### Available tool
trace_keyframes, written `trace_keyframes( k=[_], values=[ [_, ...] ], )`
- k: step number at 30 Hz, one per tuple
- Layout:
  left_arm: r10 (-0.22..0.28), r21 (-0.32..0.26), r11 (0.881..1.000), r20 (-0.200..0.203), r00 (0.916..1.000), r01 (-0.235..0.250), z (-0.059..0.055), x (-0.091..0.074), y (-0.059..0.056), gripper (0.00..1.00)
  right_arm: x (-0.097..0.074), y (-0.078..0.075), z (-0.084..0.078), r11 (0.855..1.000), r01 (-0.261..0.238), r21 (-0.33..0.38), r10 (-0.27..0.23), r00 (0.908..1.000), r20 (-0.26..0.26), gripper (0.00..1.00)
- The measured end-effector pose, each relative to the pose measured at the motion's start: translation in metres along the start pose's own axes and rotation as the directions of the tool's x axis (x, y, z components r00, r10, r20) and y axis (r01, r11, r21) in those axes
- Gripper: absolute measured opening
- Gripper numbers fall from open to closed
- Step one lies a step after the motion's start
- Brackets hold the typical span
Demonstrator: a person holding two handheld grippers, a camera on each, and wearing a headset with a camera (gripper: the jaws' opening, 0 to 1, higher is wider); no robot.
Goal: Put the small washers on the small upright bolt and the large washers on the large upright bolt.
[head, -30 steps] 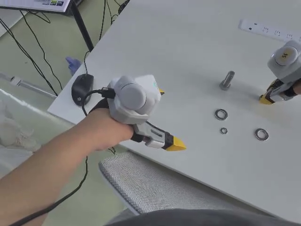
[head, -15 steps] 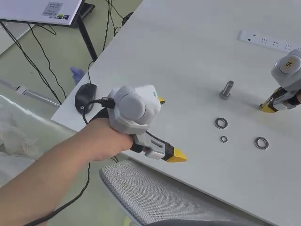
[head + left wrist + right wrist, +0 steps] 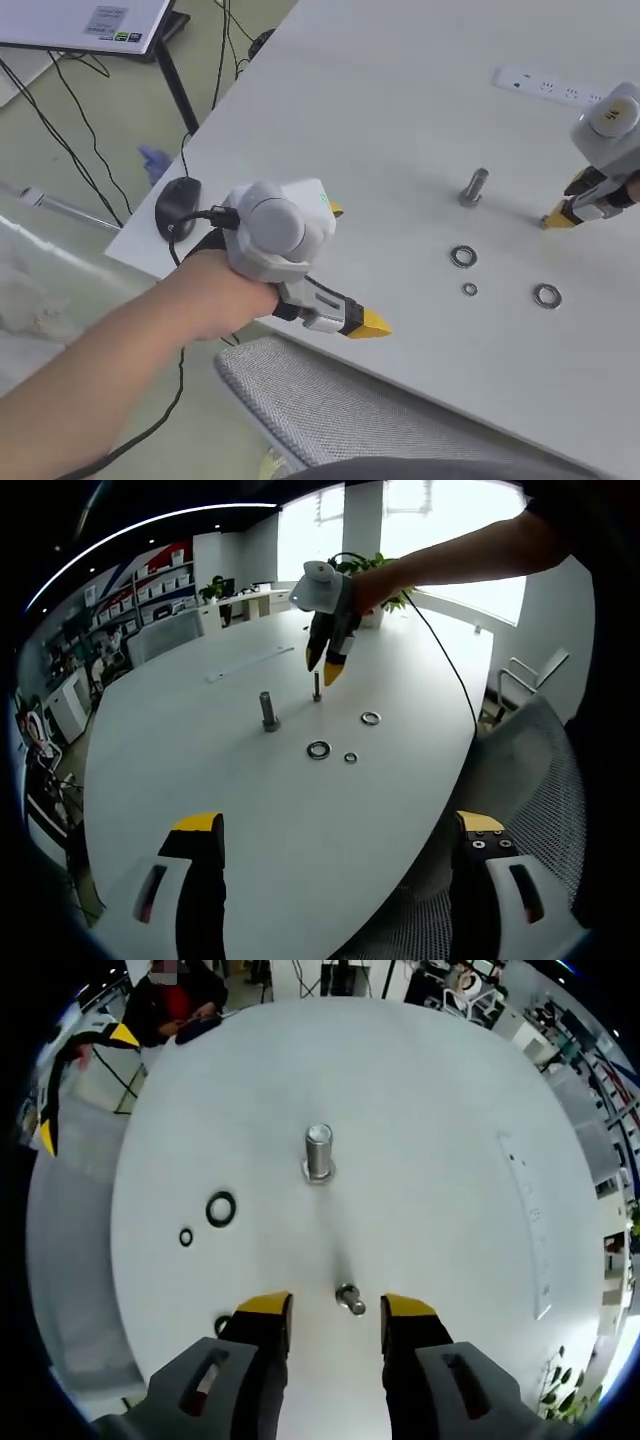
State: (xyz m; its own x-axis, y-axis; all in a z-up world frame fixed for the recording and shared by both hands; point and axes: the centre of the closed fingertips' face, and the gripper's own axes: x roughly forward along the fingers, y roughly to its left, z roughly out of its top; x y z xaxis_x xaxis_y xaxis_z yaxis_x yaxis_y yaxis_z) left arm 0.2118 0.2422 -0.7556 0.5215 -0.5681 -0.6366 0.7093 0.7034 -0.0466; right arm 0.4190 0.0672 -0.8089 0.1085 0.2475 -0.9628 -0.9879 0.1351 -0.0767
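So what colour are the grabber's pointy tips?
Yellow, clearest in the head view on the left gripper.

SITE: open-plan office, meeting area | LANDMARK: large white oval table (image 3: 400, 80) | ON TABLE: power strip (image 3: 545, 87) at far side, mouse (image 3: 178, 203) at left corner | AT NEAR EDGE: grey mesh chair (image 3: 330, 400) | BEYOND TABLE: wall shelves (image 3: 165, 565), potted plant (image 3: 216, 588), bright windows (image 3: 430, 500)

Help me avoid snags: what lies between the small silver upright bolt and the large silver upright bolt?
Nothing: the right gripper view shows bare white tabletop between the small silver upright bolt and the large silver upright bolt.
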Motion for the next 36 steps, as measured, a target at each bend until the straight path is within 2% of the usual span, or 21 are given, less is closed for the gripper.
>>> trace_keyframes(
  k=[4, 6, 9, 13, 15, 19, 21, 23, 31, 36],
  values=[
    [-0.017, 0.012, 1.000, -0.005, 0.9998, 0.017, -0.003, -0.003, -0.002, 0.92, -0.005, 0.007, 0.006, 1.000, 0.018, 0.001, -0.018, 0.9998, 0.009, 0.39],
    [-0.016, 0.025, 1.000, -0.002, 0.9999, 0.016, -0.002, -0.006, -0.001, 0.91, -0.006, 0.011, 0.005, 1.000, 0.029, -0.009, -0.029, 0.9996, -0.006, 0.39],
    [-0.035, 0.023, 0.999, 0.005, 0.9994, 0.035, -0.001, -0.008, -0.002, 0.91, -0.009, 0.017, 0.007, 0.999, 0.039, 0.009, -0.039, 0.9992, 0.008, 0.39],
    [-0.049, 0.049, 0.998, -0.011, 0.9987, 0.050, -0.004, -0.010, -0.001, 0.91, -0.013, 0.029, 0.008, 0.999, 0.037, 0.025, -0.037, 0.9992, 0.017, 0.39],
    [-0.057, 0.052, 0.997, -0.009, 0.9983, 0.057, -0.003, -0.012, 0.000, 0.91, -0.011, 0.026, 0.008, 0.999, 0.033, 0.033, -0.034, 0.9993, 0.018, 0.39],
    [-0.072, 0.064, 0.995, -0.010, 0.9973, 0.073, -0.004, -0.015, -0.001, 0.90, -0.011, 0.043, 0.009, 0.998, 0.019, 0.063, -0.021, 0.9993, 0.032, 0.39],
    [-0.081, 0.067, 0.994, -0.012, 0.9966, 0.082, -0.005, -0.016, -0.001, 0.90, -0.006, 0.045, 0.009, 0.998, 0.011, 0.067, -0.014, 0.9994, 0.032, 0.39],
    [-0.090, 0.070, 0.993, -0.013, 0.9958, 0.091, -0.007, -0.017, 0.000, 0.90, -0.005, 0.054, 0.009, 0.998, 0.008, 0.069, -0.010, 0.9996, 0.028, 0.39],
    [-0.123, 0.091, 0.988, -0.020, 0.9922, 0.124, -0.008, -0.022, 0.001, 0.90, -0.002, 0.084, 0.019, 0.994, -0.013, 0.106, 0.007, 0.9985, 0.054, 0.39],
    [-0.135, 0.100, 0.986, -0.023, 0.9906, 0.137, -0.008, -0.021, 0.003, 0.90, 0.004, 0.109, 0.024, 0.992, -0.039, 0.124, 0.031, 0.9974, 0.064, 0.39]
  ],
)
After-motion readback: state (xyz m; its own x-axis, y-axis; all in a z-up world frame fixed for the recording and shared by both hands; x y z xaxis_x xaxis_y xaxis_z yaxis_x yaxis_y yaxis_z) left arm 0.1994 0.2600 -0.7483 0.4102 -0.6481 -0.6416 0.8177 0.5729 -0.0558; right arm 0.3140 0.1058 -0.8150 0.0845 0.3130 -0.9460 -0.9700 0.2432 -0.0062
